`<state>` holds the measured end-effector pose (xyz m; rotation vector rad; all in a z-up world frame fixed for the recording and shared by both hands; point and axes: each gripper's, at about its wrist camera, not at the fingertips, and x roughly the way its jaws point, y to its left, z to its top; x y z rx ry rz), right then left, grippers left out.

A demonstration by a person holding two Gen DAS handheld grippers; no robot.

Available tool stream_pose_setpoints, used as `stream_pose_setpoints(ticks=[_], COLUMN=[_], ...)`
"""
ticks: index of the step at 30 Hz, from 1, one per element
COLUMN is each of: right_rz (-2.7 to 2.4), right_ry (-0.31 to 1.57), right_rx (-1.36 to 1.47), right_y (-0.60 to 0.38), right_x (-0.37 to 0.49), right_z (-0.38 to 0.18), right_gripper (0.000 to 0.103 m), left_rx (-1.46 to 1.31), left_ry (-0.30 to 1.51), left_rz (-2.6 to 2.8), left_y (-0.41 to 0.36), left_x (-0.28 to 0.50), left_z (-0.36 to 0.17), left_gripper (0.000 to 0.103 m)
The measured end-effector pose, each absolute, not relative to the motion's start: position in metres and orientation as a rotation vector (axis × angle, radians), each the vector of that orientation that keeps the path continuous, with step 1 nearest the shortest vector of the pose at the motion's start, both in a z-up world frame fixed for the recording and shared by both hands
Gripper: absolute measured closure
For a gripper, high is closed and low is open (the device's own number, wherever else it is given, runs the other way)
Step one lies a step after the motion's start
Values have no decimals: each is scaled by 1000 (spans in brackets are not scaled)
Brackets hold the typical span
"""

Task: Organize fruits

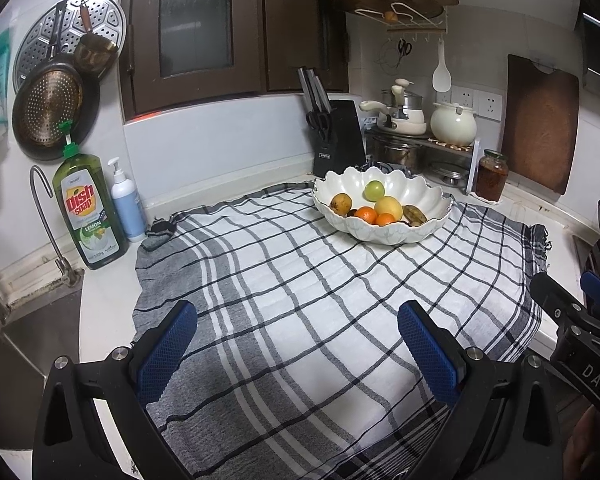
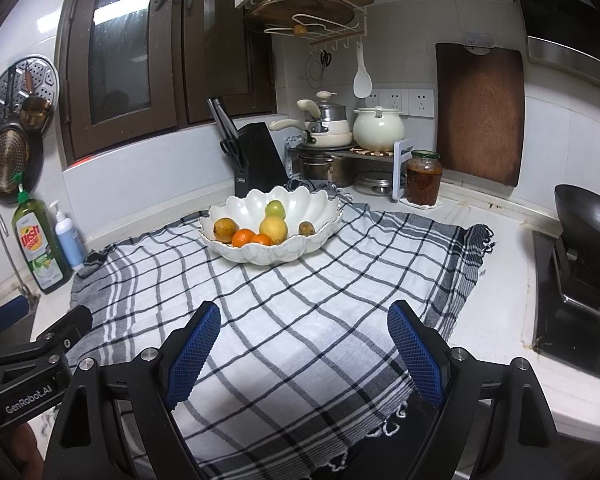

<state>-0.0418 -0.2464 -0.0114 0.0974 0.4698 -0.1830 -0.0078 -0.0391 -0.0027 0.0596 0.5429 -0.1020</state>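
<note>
Black gripper point(image 1: 298, 344), blue textured pads point(image 1: 166, 354), silver screws

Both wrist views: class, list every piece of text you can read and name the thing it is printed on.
"Dish soap" and "LEMON": green bottle by the tap.
"DAS": right tool, on its body.
"GenRobot.AI": left tool, on its body.
Knife block badge: too small to read.
Blue pump bottle: no legible text.

White countertop point(image 2: 496, 280), checked cloth point(image 2: 300, 300) over it, dish soap bottle point(image 1: 88, 208), jar point(image 2: 423, 178)
</note>
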Motion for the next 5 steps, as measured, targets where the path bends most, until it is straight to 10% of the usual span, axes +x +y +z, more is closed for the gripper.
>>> stream_pose_setpoints(ticks=[5], right_rz=[-181], right_ry=[469], right_rx=[99], right_y=[-245], right_x=[-42], right_z=[-9], right_gripper=[17], left_rx=[60], left_ry=[547], left_rz=[-103], left_y=[-37], left_x=[-8], left_z=[-5], left_gripper=[1])
